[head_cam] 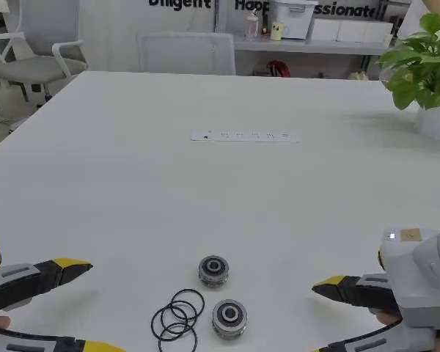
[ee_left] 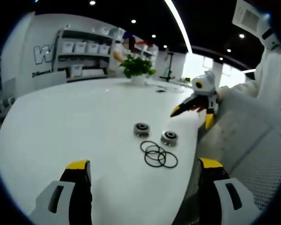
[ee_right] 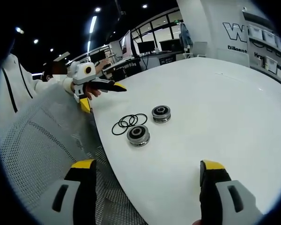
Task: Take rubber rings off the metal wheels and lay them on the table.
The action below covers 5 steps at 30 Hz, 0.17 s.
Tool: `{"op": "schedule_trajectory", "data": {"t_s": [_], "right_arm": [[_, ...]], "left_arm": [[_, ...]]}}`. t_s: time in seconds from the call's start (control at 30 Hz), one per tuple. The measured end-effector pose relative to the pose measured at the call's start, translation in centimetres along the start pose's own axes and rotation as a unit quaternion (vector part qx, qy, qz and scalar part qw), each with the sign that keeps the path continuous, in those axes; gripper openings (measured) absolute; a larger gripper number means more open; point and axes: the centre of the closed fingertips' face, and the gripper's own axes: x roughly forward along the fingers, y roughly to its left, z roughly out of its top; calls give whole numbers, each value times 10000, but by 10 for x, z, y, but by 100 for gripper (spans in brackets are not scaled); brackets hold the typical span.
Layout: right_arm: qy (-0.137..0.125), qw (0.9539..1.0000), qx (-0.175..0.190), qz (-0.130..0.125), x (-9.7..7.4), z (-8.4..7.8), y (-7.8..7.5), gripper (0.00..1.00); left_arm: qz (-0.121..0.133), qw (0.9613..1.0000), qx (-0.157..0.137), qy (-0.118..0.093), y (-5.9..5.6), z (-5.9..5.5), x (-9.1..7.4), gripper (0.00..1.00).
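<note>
Since rubber rings lay loose on the table beside both metal wheels, left gripper & right gripper hung empty w/ fingers spread, work btwn their tips, task prob. done.

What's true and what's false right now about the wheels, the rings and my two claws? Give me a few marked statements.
1. Two round metal wheels lie on the white table. True.
2. The thin black rubber rings hang in the left claw. False: they lie on the table beside the nearer wheel.
3. Both claws are open and hold nothing. True.
4. The right claw touches a wheel. False: it is apart from both.
</note>
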Motion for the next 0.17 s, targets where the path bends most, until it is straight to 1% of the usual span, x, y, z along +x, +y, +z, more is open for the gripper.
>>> {"op": "schedule_trajectory", "data": {"t_s": [0.17], "right_arm": [[-36,10000,17,-56,-5,1,-1,88]], "left_arm": [[12,10000,-17,-41,1,1,-1,96]]}}
